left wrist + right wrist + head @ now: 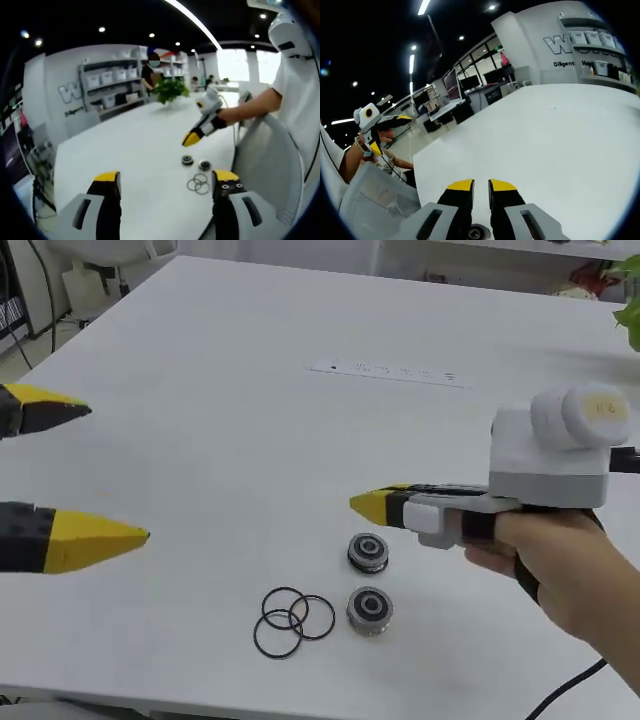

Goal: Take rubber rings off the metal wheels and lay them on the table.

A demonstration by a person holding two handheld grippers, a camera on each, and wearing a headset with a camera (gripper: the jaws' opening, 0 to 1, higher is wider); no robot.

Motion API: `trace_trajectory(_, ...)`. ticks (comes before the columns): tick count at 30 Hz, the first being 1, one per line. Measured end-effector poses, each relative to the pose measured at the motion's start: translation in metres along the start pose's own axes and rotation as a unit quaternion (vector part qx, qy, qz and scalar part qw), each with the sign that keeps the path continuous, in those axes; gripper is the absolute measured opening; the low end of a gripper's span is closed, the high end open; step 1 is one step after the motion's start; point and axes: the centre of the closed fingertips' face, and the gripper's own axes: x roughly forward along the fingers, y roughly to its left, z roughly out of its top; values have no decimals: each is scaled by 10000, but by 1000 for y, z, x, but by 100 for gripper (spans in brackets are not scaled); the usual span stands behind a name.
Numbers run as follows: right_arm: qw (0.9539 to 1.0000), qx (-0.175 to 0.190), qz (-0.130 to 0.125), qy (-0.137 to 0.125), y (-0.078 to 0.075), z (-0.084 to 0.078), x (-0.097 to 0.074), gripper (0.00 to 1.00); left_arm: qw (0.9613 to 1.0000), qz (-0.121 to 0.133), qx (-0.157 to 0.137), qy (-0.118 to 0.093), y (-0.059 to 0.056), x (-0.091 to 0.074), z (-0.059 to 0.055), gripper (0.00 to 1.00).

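Thin black rubber rings (293, 620) lie overlapped near the worktop's (200, 390) front edge beside two small round metal wheels (369, 608), so the right gripper (365, 506), jaws nearly closed and empty, should nip the farther wheel's (368, 552) dark band while the wide-open left gripper (118, 473) steadies it.

Three overlapping rubber rings (292, 620) lie beside two metal wheels (368, 552) on a white table (250, 420), right gripper (355, 505) near them.

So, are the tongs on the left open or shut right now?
Open. The left tongs show their two yellow tips standing far apart, with bare table between them.
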Motion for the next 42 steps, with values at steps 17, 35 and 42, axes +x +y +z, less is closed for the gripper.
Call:
trace_trajectory(17,9977,256,-607,138,-43,-16,-13,8,9919,-736,838,-611,-8,61,89,71)
trace_trajectory(35,9946,589,-808,284,-61,-36,-17,8,9824,-1498,1061,-353,-50,157,74,65)
trace_trajectory(42,9951,414,-724,527,-57,-46,-12,7,9821,-1615,869,-421,-54,179,67,62)
